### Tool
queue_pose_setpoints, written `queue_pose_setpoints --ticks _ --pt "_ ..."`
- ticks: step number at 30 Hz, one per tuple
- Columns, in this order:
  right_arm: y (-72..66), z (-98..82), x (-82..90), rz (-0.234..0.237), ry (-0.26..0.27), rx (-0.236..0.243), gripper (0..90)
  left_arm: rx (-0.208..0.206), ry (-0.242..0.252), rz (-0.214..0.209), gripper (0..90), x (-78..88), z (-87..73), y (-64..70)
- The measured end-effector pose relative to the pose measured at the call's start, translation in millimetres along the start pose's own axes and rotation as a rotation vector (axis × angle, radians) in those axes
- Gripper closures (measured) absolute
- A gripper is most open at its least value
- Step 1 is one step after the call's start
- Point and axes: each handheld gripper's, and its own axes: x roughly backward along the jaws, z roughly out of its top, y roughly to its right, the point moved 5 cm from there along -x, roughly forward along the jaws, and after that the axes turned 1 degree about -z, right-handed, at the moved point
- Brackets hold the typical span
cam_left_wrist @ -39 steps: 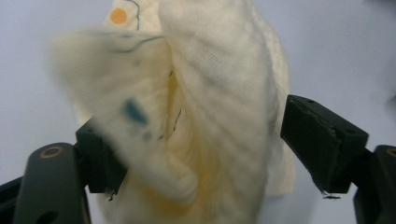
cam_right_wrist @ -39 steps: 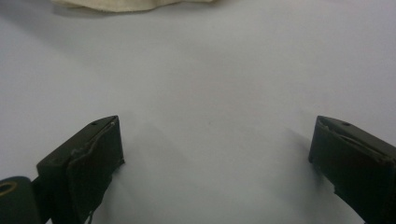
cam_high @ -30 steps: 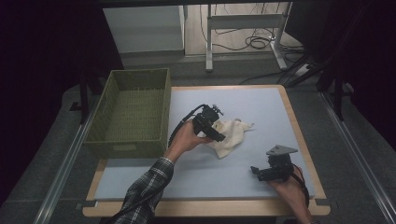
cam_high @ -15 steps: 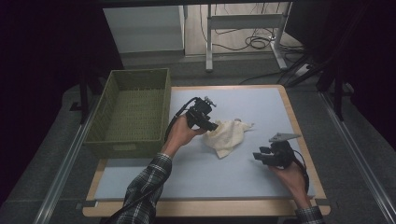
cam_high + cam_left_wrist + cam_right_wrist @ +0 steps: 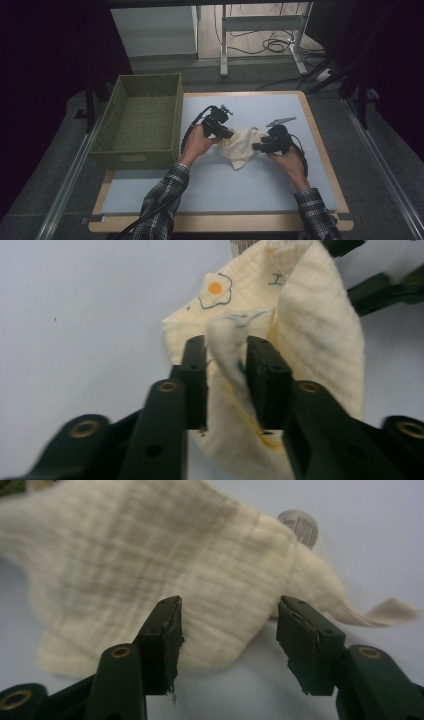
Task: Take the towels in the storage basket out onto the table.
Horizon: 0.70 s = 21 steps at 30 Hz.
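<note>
Right hand-held gripper reached the cloth, partly hiding it.

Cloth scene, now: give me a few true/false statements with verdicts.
1. The left gripper pinches a fold of the cream cloth. True.
2. The cloth lies in the green basket. False: it lies on the blue mat, beside the basket.
3. The right gripper is clamped on the cloth. False: its jaws stand apart at the cloth's edge.
4. The cloth bears a fried-egg print. True.
</note>
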Motion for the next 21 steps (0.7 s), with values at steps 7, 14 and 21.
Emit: queue_pose_setpoints --ticks 7,14,21 --pt "-5.1 -2.1 -15.6 0.029 -0.027 -0.024 80.1 0.013 0.013 0.001 85.3 2.9 -4.1 -3.6" --pt "-9.9 0.0 21.1 0.002 0.025 0.039 89.0 0.032 0.062 0.069 86.9 21.6 -4.3 -11.2" --pt "1.6 -4.3 67.5 -0.051 0.058 0.045 89.3 0.033 0.082 0.111 85.7 35.9 -3.7 -8.1"
